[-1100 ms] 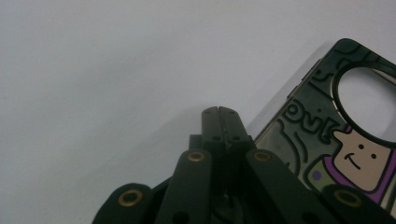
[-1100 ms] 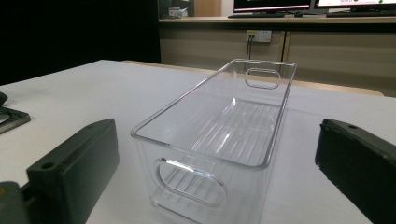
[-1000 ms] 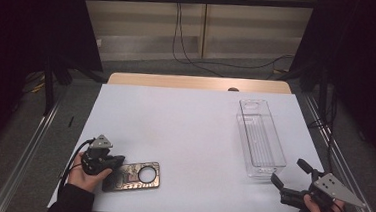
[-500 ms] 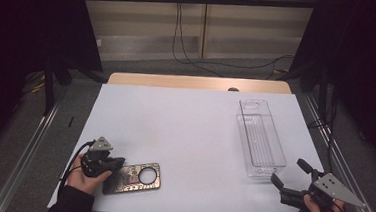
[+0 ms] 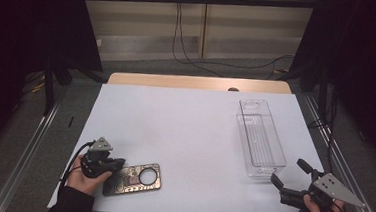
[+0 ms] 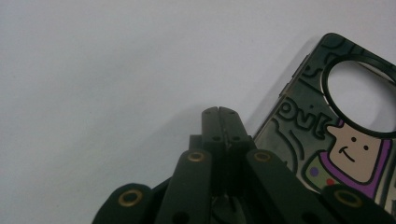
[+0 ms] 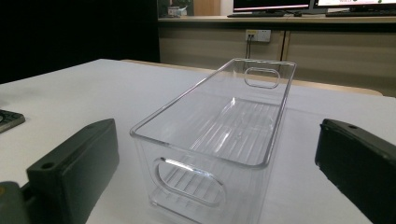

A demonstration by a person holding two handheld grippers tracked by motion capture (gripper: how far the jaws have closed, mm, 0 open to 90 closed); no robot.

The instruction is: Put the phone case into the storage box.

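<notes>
The left gripper (image 5: 117,163) sat closed and empty, touching the left end of the phone case (image 5: 133,179), which lay flat on the table (image 5: 184,131). Well to the case's right, the right gripper (image 5: 287,173) stood open before the clear bin (image 5: 261,137).

From the high view we look forward and down over the whole white table (image 5: 189,131), well back from it. The left gripper view sits very low and close, facing along its own jaws onto the table beside the phone case (image 6: 336,140). The right gripper view looks level across the table at the clear bin (image 7: 219,135), near its end, and shares that bin (image 5: 260,136) with the high view.
</notes>
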